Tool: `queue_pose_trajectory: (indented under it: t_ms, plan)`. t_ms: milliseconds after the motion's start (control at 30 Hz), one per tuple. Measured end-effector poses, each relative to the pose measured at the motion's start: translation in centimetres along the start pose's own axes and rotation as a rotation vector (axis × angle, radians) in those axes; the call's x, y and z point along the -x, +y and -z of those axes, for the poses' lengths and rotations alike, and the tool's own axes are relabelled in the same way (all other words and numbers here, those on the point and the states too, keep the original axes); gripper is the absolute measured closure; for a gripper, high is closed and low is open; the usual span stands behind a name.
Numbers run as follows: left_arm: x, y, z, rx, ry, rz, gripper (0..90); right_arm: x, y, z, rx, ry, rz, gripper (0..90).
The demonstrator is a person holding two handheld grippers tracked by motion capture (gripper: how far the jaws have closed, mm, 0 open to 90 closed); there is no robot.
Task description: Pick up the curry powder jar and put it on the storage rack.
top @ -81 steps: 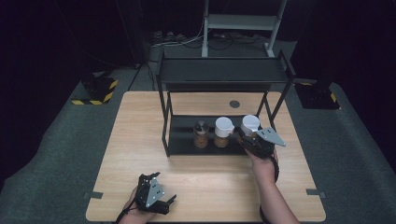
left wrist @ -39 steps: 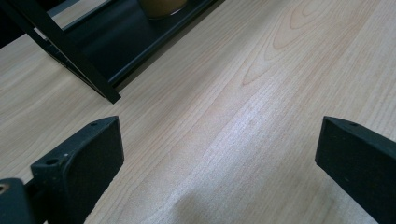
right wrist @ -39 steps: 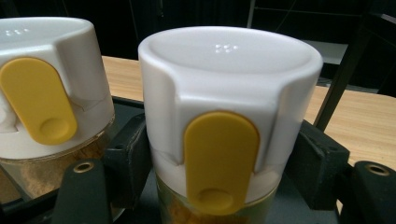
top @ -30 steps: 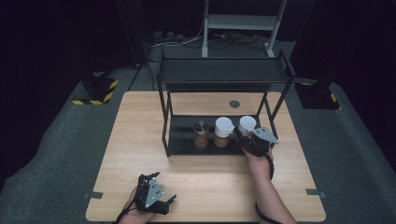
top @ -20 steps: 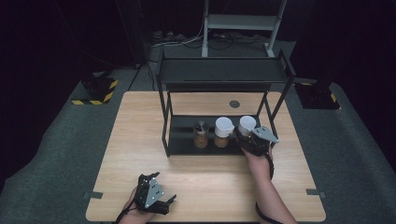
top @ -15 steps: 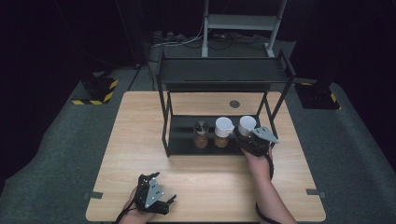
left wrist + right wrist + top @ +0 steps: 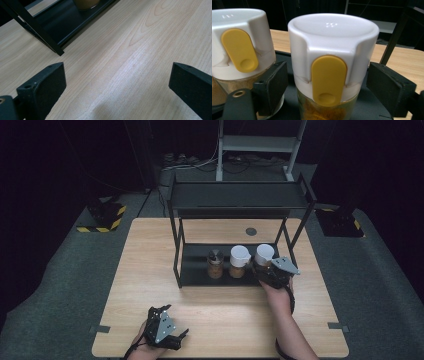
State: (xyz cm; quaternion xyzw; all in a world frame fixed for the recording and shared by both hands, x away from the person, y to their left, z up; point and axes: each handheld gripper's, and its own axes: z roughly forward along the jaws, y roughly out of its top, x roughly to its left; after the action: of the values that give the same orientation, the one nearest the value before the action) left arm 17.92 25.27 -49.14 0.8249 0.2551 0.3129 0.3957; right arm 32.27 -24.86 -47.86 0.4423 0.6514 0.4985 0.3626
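Glass spice jar (image 7: 329, 75), smooth white cap, yellow oval tab; right gripper (image 7: 327, 85) jaws just opening, apart.

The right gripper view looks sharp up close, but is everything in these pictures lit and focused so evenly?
Right gripper view: the white-capped glass jar with a yellow tab is crisp with a soft sheen on its cap, the background dark. Left gripper view: a pale glare streak on the light wooden table. High view: the table is bright, the surroundings nearly black.
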Motion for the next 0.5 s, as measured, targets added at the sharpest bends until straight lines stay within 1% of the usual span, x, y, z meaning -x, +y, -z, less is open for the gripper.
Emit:
queue_pose_trajectory:
  t_ms: [100, 367, 500]
  plan:
    - [0.0, 0.0, 0.0, 0.000, 0.000, 0.000, 1.5, 0.1, 0.1, 0.3, 0.005, 0.007, -0.003, 15.9]
    - [0.0, 0.0, 0.0, -0.002, 0.001, -0.001, 1.5, -0.2, 0.4, 1.3, 0.010, 0.001, -0.002, 13.1]
    - [0.1, 0.0, 0.0, -0.003, 0.001, -0.002, 1.5, -0.3, 0.6, 1.9, 0.020, 0.012, 0.005, 11.7]
